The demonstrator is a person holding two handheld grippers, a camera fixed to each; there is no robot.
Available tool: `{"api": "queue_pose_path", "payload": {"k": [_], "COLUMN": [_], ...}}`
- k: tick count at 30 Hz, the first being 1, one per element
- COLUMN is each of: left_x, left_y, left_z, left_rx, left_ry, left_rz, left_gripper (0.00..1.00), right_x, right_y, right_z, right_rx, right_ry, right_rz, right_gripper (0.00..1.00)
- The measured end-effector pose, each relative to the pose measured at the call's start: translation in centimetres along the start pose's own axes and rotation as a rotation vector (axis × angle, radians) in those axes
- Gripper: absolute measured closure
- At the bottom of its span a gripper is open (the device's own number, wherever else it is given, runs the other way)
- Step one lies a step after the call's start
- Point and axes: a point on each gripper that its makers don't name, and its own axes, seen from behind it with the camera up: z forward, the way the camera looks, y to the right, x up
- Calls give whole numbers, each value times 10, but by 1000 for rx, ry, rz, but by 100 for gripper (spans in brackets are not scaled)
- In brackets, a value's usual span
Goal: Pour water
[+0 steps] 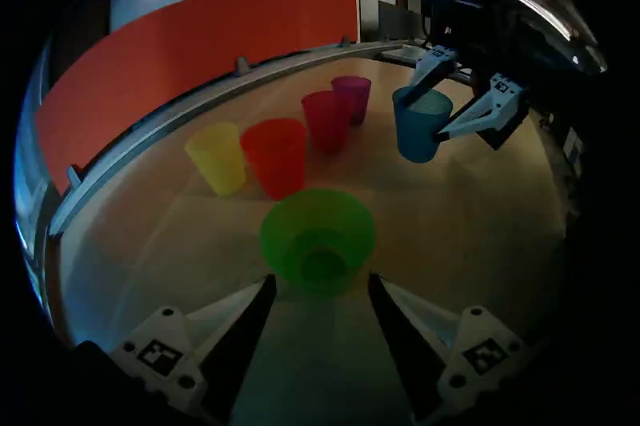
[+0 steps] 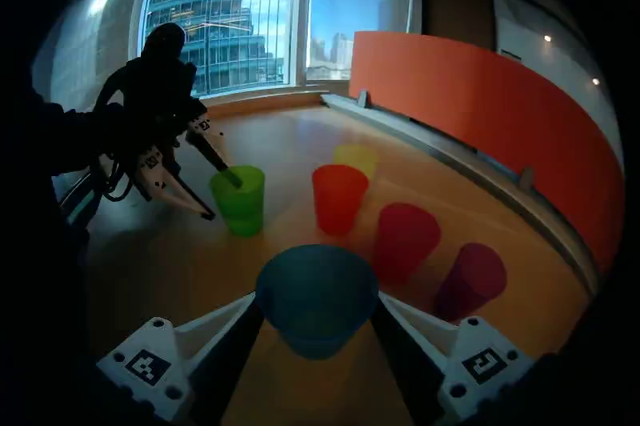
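A translucent green cup (image 1: 318, 246) sits between the fingers of my left gripper (image 1: 320, 282), which is shut on its sides low over the wooden table (image 1: 448, 226). My right gripper (image 2: 318, 302) is shut on a blue cup (image 2: 317, 298). In the left gripper view the blue cup (image 1: 420, 123) hangs above the table at the far right, slightly tilted, inside the right gripper (image 1: 422, 115). In the right gripper view the left gripper (image 2: 222, 198) flanks the green cup (image 2: 238, 200). I cannot tell whether either cup holds water.
A row of cups stands on the table: yellow (image 1: 218, 158), orange (image 1: 276, 155), red (image 1: 326, 119) and magenta (image 1: 352, 98). An orange wall panel (image 1: 200, 50) with a rail runs along the table's far edge. A person's dark figure (image 2: 156, 90) stands before the windows.
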Motion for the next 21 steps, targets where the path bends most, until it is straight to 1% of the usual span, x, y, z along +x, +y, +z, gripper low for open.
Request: {"api": "queue_pose_path", "payload": {"k": [9, 15, 21], "left_x": [-10, -11, -12], "left_y": [6, 7, 9], "left_z": [-12, -19, -24], "left_rx": [10, 17, 20], "left_ry": [-14, -6, -3], "left_rz": [-6, -18, -18], "left_gripper": [15, 15, 15], "right_x": [-11, -19, -24], "right_y": [-3, -5, -6], "right_z": [9, 15, 17], "right_rx": [6, 7, 6], "right_ry": [-5, -13, -15], "right_rz": [15, 15, 17], "right_gripper": [9, 9, 9]}}
